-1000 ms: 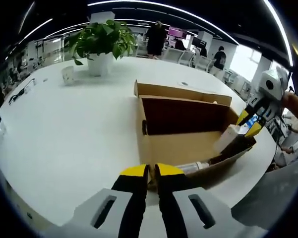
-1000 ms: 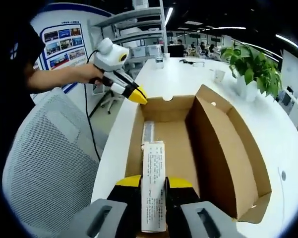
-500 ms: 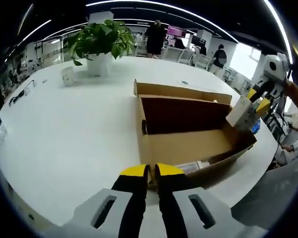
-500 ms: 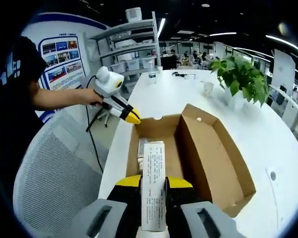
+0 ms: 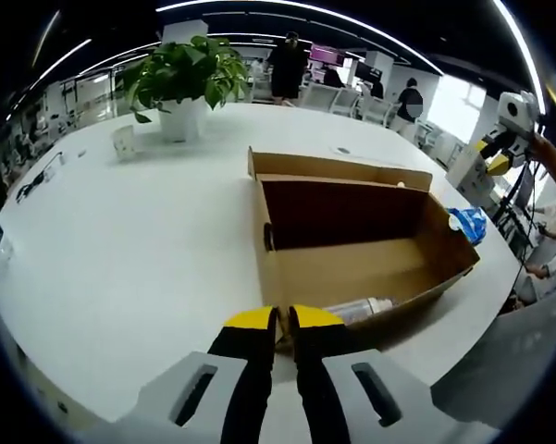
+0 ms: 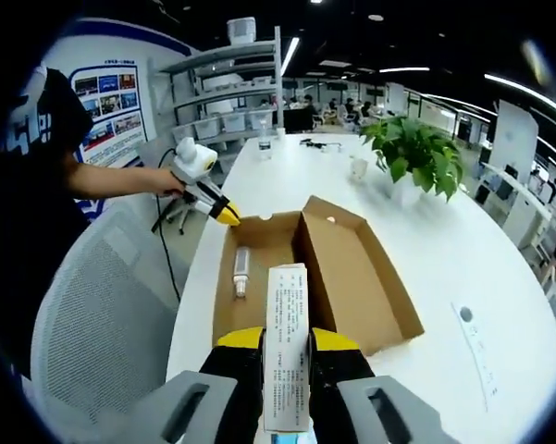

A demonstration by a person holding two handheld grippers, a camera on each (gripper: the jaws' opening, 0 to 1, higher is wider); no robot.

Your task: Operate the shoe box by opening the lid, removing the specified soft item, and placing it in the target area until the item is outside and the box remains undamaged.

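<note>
Left gripper [image 5: 283, 319] low and level, yellow-tipped jaws closed together with only a thin slit between, nothing visibly clamped; seen from the right gripper view [image 6: 228, 217], held out by a bare forearm [image 6: 120, 181] from a dark short sleeve. Right gripper [image 6: 287, 339] raised, jaws clamped on either side of an upright white carton [image 6: 287, 347] that rises past its fingertips; seen from the left gripper view [image 5: 496, 163], up and off to the right.

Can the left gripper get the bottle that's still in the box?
Probably yes. The left hand-held gripper sits shut at the box wall, right by the bottle. The lid is open; it must only open and reach over the wall.
</note>
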